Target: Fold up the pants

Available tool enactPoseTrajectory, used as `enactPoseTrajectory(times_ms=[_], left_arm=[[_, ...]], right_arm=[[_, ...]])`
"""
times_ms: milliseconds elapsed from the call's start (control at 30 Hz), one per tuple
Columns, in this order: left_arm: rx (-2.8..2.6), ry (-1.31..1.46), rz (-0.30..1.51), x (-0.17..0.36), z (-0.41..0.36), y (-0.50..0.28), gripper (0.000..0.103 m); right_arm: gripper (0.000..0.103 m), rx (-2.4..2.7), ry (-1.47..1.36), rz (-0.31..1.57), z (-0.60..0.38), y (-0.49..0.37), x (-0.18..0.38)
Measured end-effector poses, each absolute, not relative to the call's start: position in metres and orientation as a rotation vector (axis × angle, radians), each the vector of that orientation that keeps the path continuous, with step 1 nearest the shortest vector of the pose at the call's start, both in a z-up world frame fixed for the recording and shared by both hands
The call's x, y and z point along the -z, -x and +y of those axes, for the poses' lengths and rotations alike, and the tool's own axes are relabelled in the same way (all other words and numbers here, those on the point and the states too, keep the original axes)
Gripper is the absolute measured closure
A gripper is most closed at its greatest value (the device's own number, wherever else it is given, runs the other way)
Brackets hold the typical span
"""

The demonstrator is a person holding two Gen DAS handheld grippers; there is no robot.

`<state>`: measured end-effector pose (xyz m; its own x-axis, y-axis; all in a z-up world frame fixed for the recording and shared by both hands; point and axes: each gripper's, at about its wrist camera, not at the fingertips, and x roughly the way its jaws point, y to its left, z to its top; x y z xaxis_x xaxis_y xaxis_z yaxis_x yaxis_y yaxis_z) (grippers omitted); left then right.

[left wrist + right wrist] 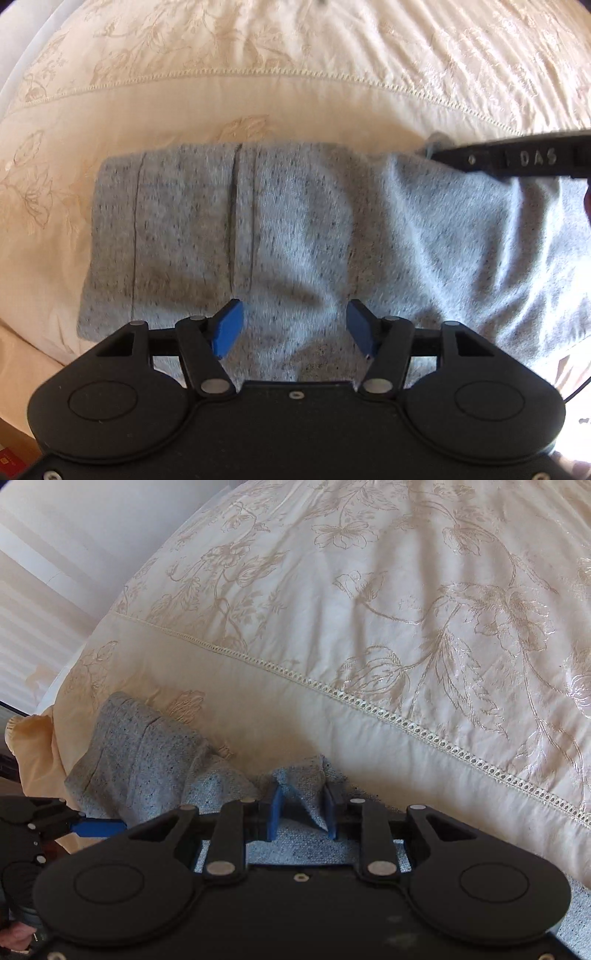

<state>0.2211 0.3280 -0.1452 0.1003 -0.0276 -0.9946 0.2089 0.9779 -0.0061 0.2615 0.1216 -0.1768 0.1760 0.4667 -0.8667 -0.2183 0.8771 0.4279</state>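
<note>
The grey speckled pants (295, 229) lie partly folded on the cream bedspread (258, 55). My left gripper (293, 325) hovers open over the near edge of the pants with nothing between its blue pads (229, 328). My right gripper (303, 812) has a bunched fold of the pants (303, 786) pinched between its blue pads. In the left wrist view it enters from the right at the far right corner of the pants as a black arm (517, 158). The left gripper shows at the left edge of the right wrist view (99, 827).
The cream floral bedspread (369, 609) with a lace seam (406, 720) covers the bed around the pants. The bed's edge drops off at the left (33, 738), with a pale wall beyond (55, 554).
</note>
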Motion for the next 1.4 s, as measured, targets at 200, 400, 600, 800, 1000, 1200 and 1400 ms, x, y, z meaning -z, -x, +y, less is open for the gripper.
enactPoseTrajectory(times_ms=[200,400,600,800,1000,1200,1400], left_arm=[[0.157,-0.147,1.359,0.126,0.321,-0.28,0.039],[0.161,-0.165,1.383,0.155,0.306,-0.312,0.039],[0.214,-0.328,1.358,0.172,0.295,-0.279,0.039],[0.217,-0.267,1.381,0.174,0.313,-0.249,0.039],[0.207,-0.227,1.4,0.177,0.323,-0.242,0.039],[0.207,-0.238,1.398,0.174,0.322,-0.233,0.039],[0.208,-0.249,1.394,0.168,0.318,-0.201,0.038]], right_arm=[[0.098,-0.446,-0.263,1.284,0.116,-0.241,0.17],[0.098,-0.372,-0.31,1.257,0.115,-0.219,0.166],[0.098,-0.326,-0.399,1.251,0.103,-0.212,0.165],[0.099,-0.324,-0.407,1.242,0.102,-0.217,0.159],[0.1,-0.323,-0.471,1.215,0.101,-0.234,0.146],[0.101,-0.265,-0.578,1.158,0.085,-0.26,0.133],[0.101,-0.206,-0.628,1.156,0.075,-0.273,0.143]])
